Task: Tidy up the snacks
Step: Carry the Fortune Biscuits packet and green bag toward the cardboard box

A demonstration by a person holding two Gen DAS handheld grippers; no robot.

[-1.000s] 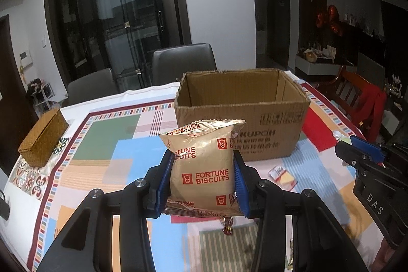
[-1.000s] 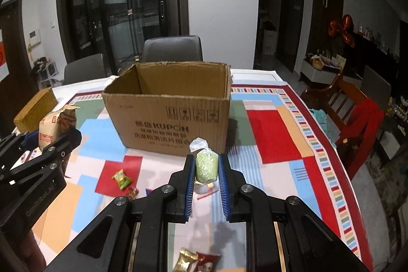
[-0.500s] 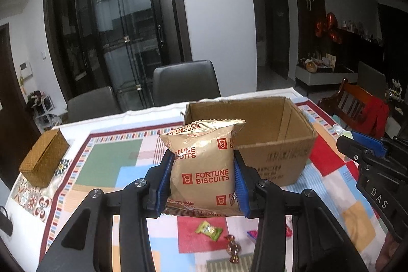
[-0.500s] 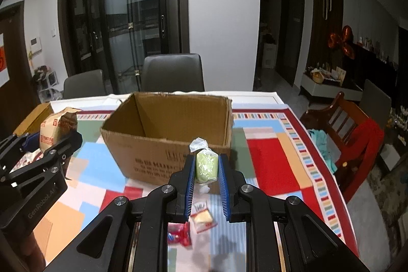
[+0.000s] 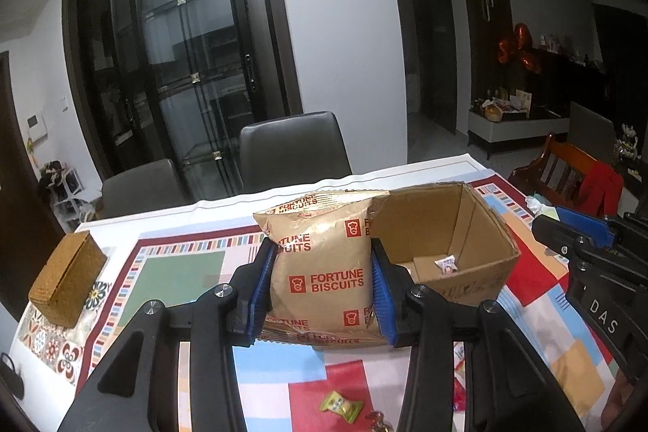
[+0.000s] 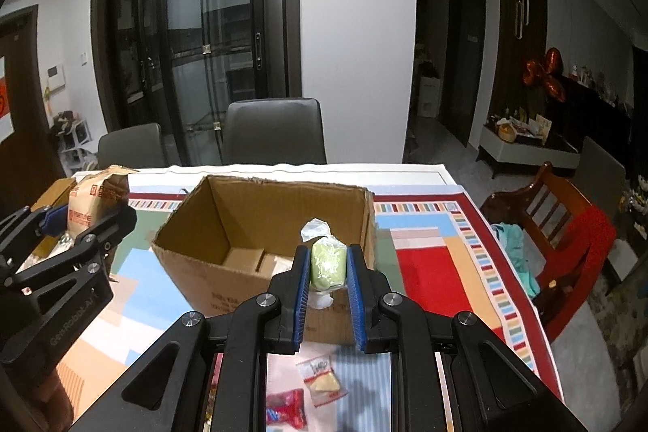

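My left gripper [image 5: 322, 290] is shut on a tan Fortune Biscuits bag [image 5: 324, 270], held in the air to the left of the open cardboard box [image 5: 478, 270]. A small white wrapped snack [image 5: 445, 264] lies inside the box. My right gripper [image 6: 327, 288] is shut on a pale green wrapped snack [image 6: 328, 264], held above the box's near wall [image 6: 227, 290]. The left gripper with the bag also shows in the right wrist view [image 6: 81, 225], left of the box. The right gripper shows at the right edge of the left wrist view [image 5: 583, 241].
Loose snacks lie on the patterned tablecloth: a green candy [image 5: 340, 403], a clear packet [image 6: 322, 379], a red packet [image 6: 285, 405]. A woven box [image 5: 67, 280] sits at the table's left. Grey chairs [image 6: 275, 132] stand behind, a wooden chair [image 6: 555, 229] to the right.
Both grippers have risen with their snacks and moved closer to the box. The box's inside now shows in both views.
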